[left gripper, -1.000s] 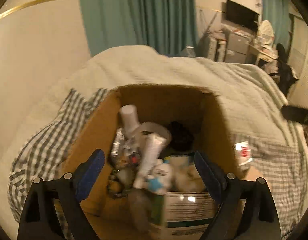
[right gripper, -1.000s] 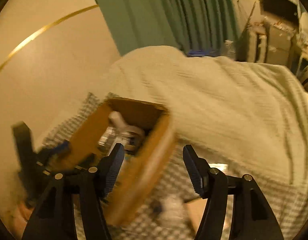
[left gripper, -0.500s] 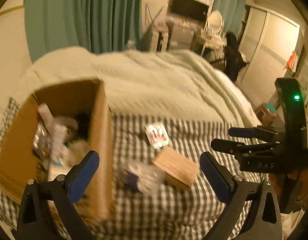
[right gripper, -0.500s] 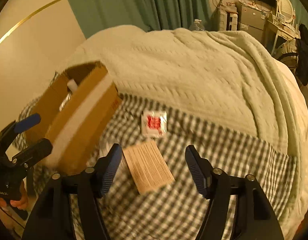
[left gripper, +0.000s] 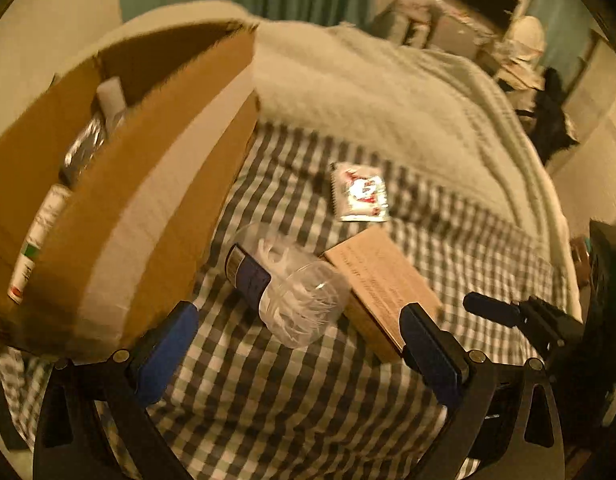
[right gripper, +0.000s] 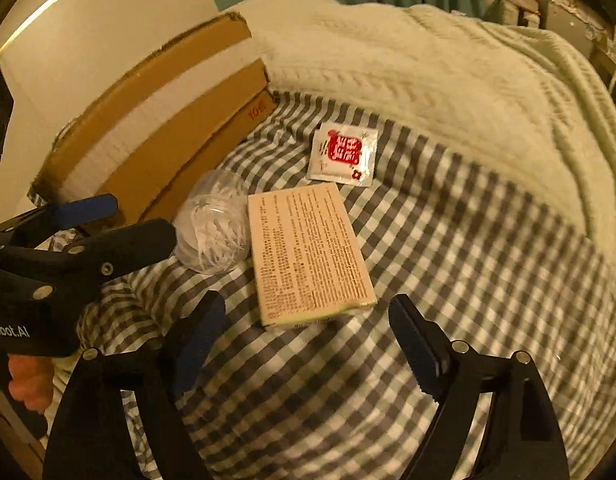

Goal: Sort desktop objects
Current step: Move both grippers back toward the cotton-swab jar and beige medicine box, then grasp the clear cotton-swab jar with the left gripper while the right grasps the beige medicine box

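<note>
A clear round tub of cotton swabs [left gripper: 292,288] [right gripper: 214,228] with a dark label lies on the checked sheet beside a flat tan box [left gripper: 382,286] [right gripper: 306,250] and a white sachet with red print [left gripper: 360,192] [right gripper: 344,152]. An open cardboard box [left gripper: 148,184] [right gripper: 156,120] holding bottles and tubes stands to their left. My left gripper [left gripper: 300,352] is open, just short of the tub. My right gripper [right gripper: 308,340] is open, just short of the tan box. Both are empty.
A thick cream blanket [left gripper: 388,92] [right gripper: 448,72] covers the bed beyond the checked sheet [right gripper: 448,260]. A cream wall [right gripper: 88,40] rises to the left. Green curtains and cluttered furniture [left gripper: 468,20] stand far behind.
Both grippers have swung from the cardboard box to the right and down toward the sheet. The tub, tan box and sachet now lie close in front of them.
</note>
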`<state>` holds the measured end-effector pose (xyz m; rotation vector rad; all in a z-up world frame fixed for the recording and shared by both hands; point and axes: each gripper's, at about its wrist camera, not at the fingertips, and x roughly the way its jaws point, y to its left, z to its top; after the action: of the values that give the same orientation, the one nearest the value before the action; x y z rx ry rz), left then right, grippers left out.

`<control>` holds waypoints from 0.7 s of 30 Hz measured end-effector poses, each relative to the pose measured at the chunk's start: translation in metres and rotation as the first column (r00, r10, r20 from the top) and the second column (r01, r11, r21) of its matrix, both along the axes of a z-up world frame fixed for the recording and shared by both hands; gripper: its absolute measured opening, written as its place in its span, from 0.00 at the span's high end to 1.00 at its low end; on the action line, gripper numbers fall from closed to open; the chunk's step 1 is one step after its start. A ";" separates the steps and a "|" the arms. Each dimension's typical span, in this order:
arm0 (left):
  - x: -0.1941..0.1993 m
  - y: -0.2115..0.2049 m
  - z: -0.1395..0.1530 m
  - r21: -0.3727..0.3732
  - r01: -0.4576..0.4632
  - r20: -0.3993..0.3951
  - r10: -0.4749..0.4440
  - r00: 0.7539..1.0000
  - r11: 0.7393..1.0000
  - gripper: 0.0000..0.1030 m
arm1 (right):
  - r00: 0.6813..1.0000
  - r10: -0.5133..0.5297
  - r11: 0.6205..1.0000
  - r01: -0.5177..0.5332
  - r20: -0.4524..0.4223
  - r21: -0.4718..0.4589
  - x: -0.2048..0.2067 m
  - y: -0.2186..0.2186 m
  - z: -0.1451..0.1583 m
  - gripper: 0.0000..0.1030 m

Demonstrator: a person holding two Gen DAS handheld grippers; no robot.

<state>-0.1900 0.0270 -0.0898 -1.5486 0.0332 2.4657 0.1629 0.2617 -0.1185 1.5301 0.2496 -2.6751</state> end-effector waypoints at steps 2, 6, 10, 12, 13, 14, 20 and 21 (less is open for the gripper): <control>-0.006 -0.001 -0.010 0.003 -0.039 0.037 0.039 0.999 0.999 0.00 | 1.000 0.013 1.000 -0.013 0.008 0.007 -0.008 0.003 -0.011 0.18; -0.015 -0.001 -0.027 -0.016 -0.131 0.085 0.132 0.988 0.991 0.00 | 0.999 0.035 0.999 -0.035 0.041 -0.011 -0.025 0.008 -0.032 0.18; -0.018 0.001 -0.030 -0.029 -0.207 0.075 0.209 0.975 0.978 0.00 | 0.998 0.059 0.990 -0.060 0.015 0.127 -0.030 0.004 -0.045 0.25; -0.015 0.006 -0.034 -0.038 -0.211 0.088 0.213 0.973 0.977 0.00 | 0.999 0.026 0.974 -0.018 -0.032 0.227 -0.024 0.009 -0.041 0.25; -0.015 0.011 -0.036 -0.039 -0.200 0.100 0.203 0.974 0.979 0.00 | 0.998 0.003 0.966 0.012 -0.058 0.258 -0.020 0.016 -0.037 0.25; -0.013 0.014 -0.038 -0.050 -0.191 0.108 0.196 0.975 0.980 0.00 | 0.996 -0.024 0.966 0.045 -0.087 0.255 -0.013 0.027 -0.031 0.25; -0.022 0.030 -0.038 -0.087 -0.250 -0.002 0.251 0.968 0.964 0.00 | 0.986 -0.149 0.971 0.160 -0.071 0.180 -0.001 0.078 -0.023 0.25; -0.026 0.033 -0.039 -0.096 -0.250 -0.014 0.250 0.968 0.964 0.00 | 0.986 -0.158 0.971 0.166 -0.062 0.174 0.000 0.083 -0.025 0.25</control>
<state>-0.2162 0.0599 -0.1290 -1.6829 -0.0463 2.6951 0.1630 0.3444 -0.1431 1.6005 0.3934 -2.8890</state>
